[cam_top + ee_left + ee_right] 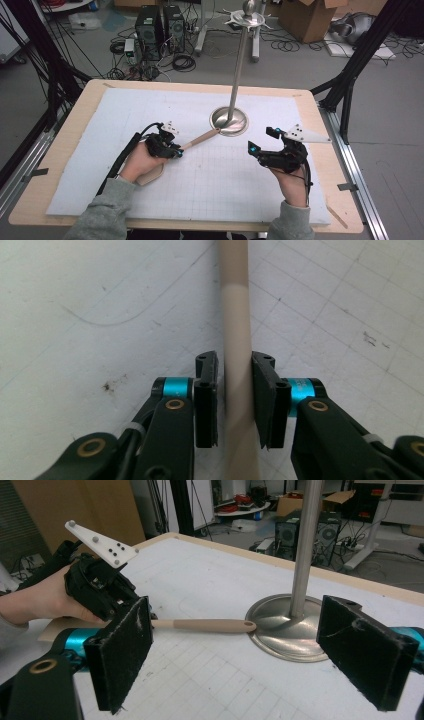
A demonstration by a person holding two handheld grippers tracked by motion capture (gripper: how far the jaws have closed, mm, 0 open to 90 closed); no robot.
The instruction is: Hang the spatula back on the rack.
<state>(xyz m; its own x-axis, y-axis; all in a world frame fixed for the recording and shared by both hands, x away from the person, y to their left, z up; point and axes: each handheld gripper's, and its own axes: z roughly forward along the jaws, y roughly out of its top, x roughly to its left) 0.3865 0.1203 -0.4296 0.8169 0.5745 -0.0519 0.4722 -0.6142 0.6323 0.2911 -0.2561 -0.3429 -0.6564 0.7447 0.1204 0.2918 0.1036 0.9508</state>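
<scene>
High view: left gripper [176,151] clenched on a beige utensil handle [200,139], matte and rod-shaped. Runs forward and to the right from the jaws, far tip touching the rim of a round, polished metal base [228,121]. From that base, a slim metal pole [239,65] up to a small metal dish [244,19] with a knob on top. Under it all, a white gridded mat [210,175] on a pale wooden table [327,150]. Right gripper [259,140] well apart from the handle, off to its right, jaws spread and holding nothing; grey three-cornered plate on top.

Left gripper view: black flat-faced jaws pressed on both sides of the handle [236,370], which passes straight between them and on ahead. Smooth, slightly blurred near the lens, a darker beige band farther out. Teal collars behind each jaw. Scuffed, faintly stained mat [100,315] below.

Right gripper view: two black, rough-faced pads set wide, one at each side, released. Between and beyond them, the handle [210,625] lying low across the mat [200,680], rounded end with a small hole resting against the shiny base [280,630]. Left gripper [145,615] at the handle's other end, held in a hand [40,602], white dotted plate on top. Pole [306,545] straight up from the base.
</scene>
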